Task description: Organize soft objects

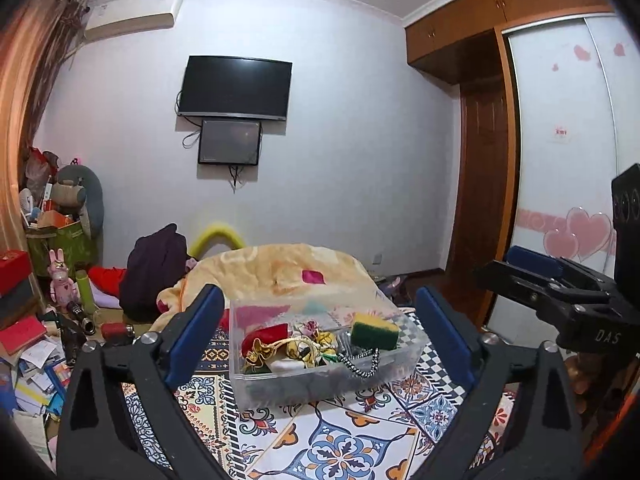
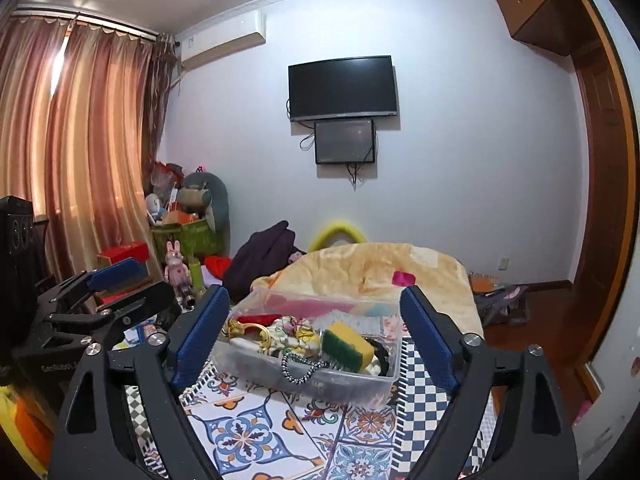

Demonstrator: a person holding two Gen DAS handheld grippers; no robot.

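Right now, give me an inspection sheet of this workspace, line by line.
Surface: patterned cloth, bare in front of the bin.
Job's things: clear plastic bin holding a yellow-green sponge, red pouch, beaded string over its front wall, mixed fabric bits.
Clutter: beige blanket behind the bin; dark garment; toys and boxes at left.
Grippers: left gripper and right gripper both open, empty, short of the bin.
Cables: dangling under the wall screens.
Surroundings: curtains, wardrobe.
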